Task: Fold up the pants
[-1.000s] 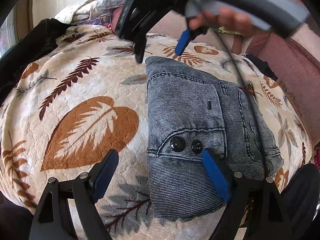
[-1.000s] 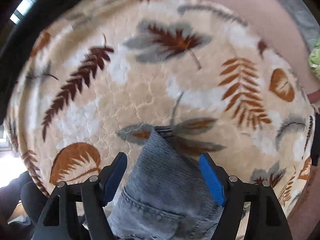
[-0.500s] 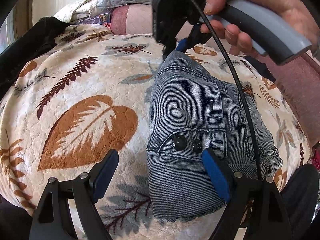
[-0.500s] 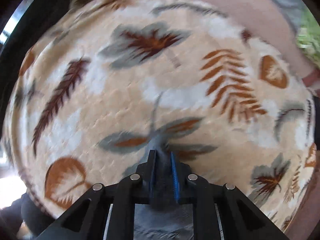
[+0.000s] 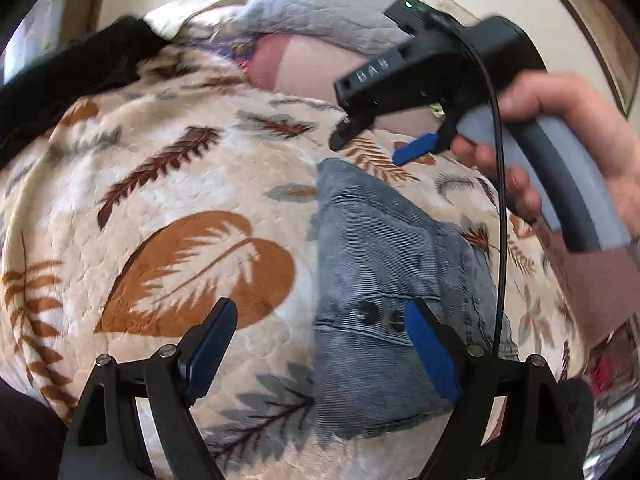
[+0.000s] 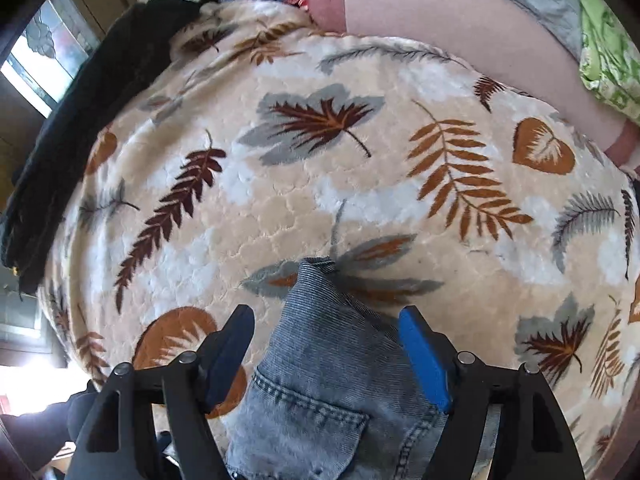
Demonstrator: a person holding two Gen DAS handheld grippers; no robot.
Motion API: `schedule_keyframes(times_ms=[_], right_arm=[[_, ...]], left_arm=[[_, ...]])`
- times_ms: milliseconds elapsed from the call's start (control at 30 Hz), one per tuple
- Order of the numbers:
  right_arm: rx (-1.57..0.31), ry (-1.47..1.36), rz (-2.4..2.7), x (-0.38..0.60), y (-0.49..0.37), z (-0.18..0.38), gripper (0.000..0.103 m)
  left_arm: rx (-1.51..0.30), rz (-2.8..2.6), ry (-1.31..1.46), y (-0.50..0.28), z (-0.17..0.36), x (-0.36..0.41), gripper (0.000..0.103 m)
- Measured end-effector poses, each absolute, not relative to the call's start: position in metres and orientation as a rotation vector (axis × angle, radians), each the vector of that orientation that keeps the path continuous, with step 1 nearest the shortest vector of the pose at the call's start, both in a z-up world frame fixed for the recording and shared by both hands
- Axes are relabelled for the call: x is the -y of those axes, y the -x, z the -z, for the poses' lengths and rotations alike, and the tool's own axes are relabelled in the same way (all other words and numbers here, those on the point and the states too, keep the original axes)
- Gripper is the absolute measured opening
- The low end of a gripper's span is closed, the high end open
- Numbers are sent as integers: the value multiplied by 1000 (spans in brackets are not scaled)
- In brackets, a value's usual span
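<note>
Left gripper (image 5: 320, 344): jaws spread wide, gripping nothing, above the near end of the folded pants (image 5: 380, 280). Right gripper (image 6: 326, 344): jaws opening, the pants' far corner between the pads, untouched. The pants lie folded flat on the leaf-print blanket (image 6: 280, 200). A hand (image 5: 560, 140) holds the right gripper's handle beyond the pants. A black garment (image 6: 80, 128) lies at the blanket's edge.

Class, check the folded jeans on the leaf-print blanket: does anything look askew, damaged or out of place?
Little stands out. The folded jeans lie compact on the blanket, undamaged. Only their far corner pokes out in a slight point. The right gripper is opening above it, gripping nothing.
</note>
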State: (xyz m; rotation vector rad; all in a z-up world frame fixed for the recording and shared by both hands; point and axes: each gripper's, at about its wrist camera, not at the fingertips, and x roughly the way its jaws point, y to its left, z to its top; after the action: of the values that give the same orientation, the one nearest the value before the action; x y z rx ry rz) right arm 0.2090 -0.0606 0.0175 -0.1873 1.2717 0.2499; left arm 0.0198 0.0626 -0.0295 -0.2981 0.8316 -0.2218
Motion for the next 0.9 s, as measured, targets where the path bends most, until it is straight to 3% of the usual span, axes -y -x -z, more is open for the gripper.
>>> schedule_keyframes(times_ms=[133,167,200,233,267,300,433,767,900], right_arm=[[-1320,291,-238,39,-220,5,76],[-1339,321,-225,36,-222,12,58],[-1378,310,-229,36,-224,17,24],[-1389,304,-239,36,-224,19,19],[-1382,325,-240,35,-222,20,17],[-1380,324,-243,35,-221,20,16],[-1348,274,-238,43,-219,15,15],[-1280,229,-204,52,-215,12,12],[-1140,127,-50,80,-221,-9,19]], left_arm=[[-947,249,362,-32,51,-66,86],[-963,270,370,-34,53,-63,86],[-983,300,374,-35,55,-59,86],[-1009,336,371,-36,57,-52,82],[-1016,359,366,-35,58,-48,74],[-1024,391,376,-35,59,-45,56],[-1037,403,404,-34,56,-42,46],[-975,377,330,-14,49,-31,38],[-969,376,337,-10,49,-36,41]])
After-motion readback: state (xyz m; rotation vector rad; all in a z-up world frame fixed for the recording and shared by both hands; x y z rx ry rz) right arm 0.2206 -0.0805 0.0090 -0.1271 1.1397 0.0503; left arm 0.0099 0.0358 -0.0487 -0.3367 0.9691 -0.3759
